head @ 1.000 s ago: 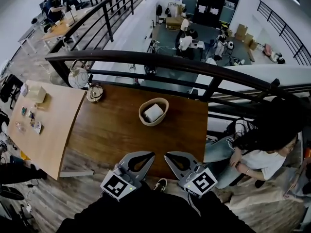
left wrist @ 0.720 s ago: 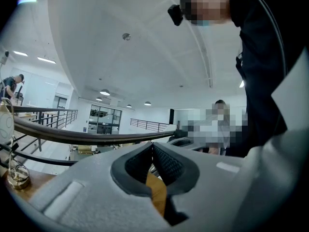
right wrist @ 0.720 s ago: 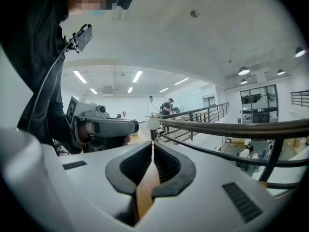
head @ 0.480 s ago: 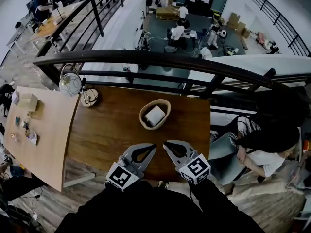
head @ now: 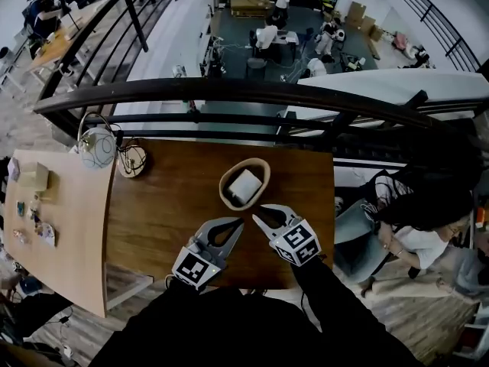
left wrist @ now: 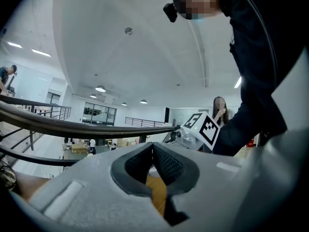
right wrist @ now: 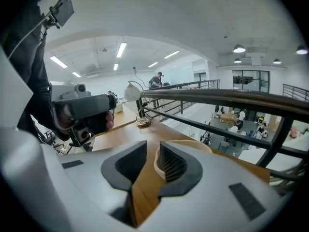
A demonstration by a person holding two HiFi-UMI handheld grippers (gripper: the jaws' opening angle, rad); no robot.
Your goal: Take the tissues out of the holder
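A woven basket holder (head: 229, 196) stands on the dark wooden table (head: 153, 205), with a white pack of tissues (head: 244, 187) inside it. Both grippers hover just short of the basket on its near side. My left gripper (head: 239, 223) is shut with nothing in it; in the left gripper view (left wrist: 152, 146) its pads meet. My right gripper (head: 257, 214) points at the basket's near rim. Its jaws are opening: the right gripper view (right wrist: 152, 149) shows a narrow gap with nothing between the pads. The basket rim (right wrist: 195, 144) shows just behind them.
A dark metal railing (head: 244, 94) runs along the table's far edge, above an open lower floor. A lighter table (head: 61, 228) with small items adjoins on the left. A white round lamp (head: 97, 147) stands at the far left corner. A seated person (head: 412, 228) is at the right.
Both grippers have moved forward over the table toward the basket, the right one furthest. The right jaws have parted slightly. The basket has not moved on the table.
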